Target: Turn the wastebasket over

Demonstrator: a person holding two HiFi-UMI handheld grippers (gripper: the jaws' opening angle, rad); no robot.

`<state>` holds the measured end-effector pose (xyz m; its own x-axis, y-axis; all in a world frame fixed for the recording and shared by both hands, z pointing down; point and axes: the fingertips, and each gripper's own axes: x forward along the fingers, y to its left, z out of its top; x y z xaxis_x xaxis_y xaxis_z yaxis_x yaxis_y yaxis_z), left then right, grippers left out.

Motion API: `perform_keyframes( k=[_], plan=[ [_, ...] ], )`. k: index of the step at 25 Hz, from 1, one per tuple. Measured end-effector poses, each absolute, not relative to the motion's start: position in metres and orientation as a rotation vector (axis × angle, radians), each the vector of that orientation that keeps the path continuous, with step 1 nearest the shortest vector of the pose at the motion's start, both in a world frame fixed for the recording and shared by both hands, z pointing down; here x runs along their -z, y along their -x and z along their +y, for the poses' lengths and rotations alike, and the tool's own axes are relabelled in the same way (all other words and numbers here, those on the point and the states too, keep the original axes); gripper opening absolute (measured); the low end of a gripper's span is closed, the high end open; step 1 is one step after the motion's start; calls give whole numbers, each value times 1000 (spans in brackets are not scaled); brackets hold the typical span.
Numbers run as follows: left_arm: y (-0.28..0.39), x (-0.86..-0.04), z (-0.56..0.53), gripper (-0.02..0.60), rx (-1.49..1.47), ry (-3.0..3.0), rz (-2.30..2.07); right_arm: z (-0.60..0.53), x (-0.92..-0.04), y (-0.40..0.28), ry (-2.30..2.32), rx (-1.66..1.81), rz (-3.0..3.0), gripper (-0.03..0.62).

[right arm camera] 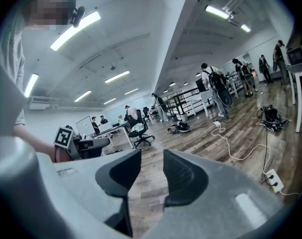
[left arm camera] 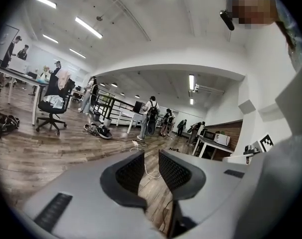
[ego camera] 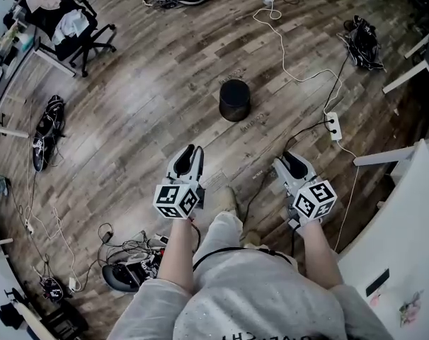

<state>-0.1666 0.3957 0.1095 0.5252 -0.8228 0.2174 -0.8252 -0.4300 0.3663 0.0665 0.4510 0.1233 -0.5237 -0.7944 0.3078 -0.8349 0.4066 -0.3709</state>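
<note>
Wastebasket (ego camera: 234,99) ahead, between left gripper (ego camera: 190,151) and right gripper (ego camera: 291,159) (well apart)

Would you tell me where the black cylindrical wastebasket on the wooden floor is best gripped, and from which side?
Probably at its top edge, from the near side. The black cylindrical wastebasket stands upright and free on the wooden floor, ahead of the open left gripper and right gripper. Its round wall looks too wide for the fingers; whether the top is open, I cannot tell.
</note>
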Motion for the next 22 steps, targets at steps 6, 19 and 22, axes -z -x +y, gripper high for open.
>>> perform_keyframes(
  k=[6,19,22],
  plan=[
    [176,-120,336,86,-19,-2353,-1300,397,-133,-49,-1500,-784,-2546,127],
    [180,-153,270,86,-25,-2281,-1314,333,-162,-43,-1451,-875,-2533,127],
    [176,-160,245,86,-40,-2265,-1342,301,-172,-50,-1423,-901,-2547,127]
  ],
)
